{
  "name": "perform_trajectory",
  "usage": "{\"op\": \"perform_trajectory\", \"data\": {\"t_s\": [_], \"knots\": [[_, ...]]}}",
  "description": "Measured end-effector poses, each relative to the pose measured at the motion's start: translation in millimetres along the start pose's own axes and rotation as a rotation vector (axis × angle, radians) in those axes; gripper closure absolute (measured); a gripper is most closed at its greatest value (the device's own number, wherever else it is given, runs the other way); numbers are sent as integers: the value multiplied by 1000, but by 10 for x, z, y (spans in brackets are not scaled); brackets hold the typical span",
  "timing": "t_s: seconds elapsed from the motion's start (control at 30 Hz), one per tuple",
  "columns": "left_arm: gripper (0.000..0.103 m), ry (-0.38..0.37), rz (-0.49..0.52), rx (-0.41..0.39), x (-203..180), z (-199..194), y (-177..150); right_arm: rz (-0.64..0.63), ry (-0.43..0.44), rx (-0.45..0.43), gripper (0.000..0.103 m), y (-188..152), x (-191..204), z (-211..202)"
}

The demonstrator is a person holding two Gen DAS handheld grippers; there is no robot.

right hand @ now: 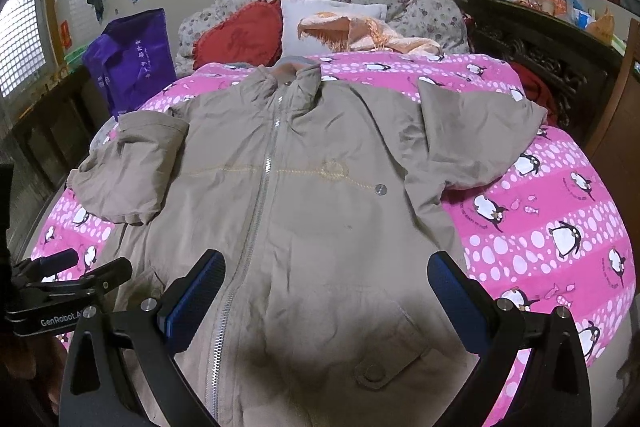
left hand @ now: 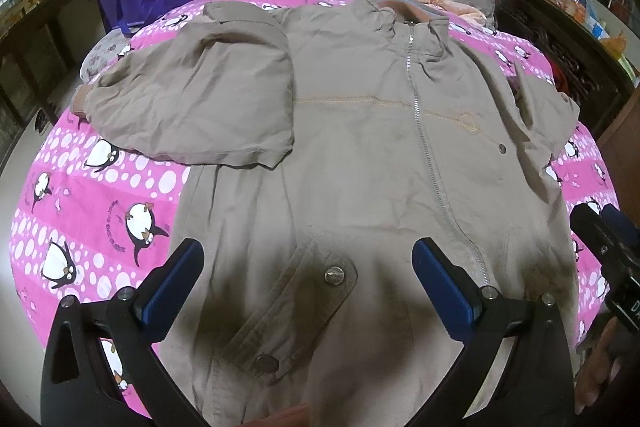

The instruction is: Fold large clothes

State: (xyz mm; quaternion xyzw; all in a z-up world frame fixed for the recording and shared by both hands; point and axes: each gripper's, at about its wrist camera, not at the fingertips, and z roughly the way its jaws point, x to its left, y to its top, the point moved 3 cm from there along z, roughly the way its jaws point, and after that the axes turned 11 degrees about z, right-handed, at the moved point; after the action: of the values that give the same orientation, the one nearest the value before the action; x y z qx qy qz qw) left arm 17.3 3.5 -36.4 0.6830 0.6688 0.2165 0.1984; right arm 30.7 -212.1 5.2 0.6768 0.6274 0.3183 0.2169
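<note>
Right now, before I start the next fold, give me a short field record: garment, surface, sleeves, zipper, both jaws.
garment: khaki jacket, front up, collar away from the cameras
surface: pink penguin bedspread
left sleeve: left sleeve bunched, partly folded in over the body
right sleeve: right sleeve spread outward
zipper: zipper closed
left gripper: jaws open, over the hem, holding nothing
right gripper: jaws open, over the hem, holding nothing

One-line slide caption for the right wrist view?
Open right tongs hover above a zipped khaki jacket spread on a pink penguin quilt.
</note>
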Motion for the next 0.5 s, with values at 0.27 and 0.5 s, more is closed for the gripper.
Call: {"op": "perform_trajectory", "data": {"t_s": [0.27,0.5], "knots": [[0,-2,-2,0,-5,3,-26,3,-10,7,2,-10,-4,-3],[0,9,0,-18,5,-44,-21,-1,-7,6,2,-27,-4,-38]]}}
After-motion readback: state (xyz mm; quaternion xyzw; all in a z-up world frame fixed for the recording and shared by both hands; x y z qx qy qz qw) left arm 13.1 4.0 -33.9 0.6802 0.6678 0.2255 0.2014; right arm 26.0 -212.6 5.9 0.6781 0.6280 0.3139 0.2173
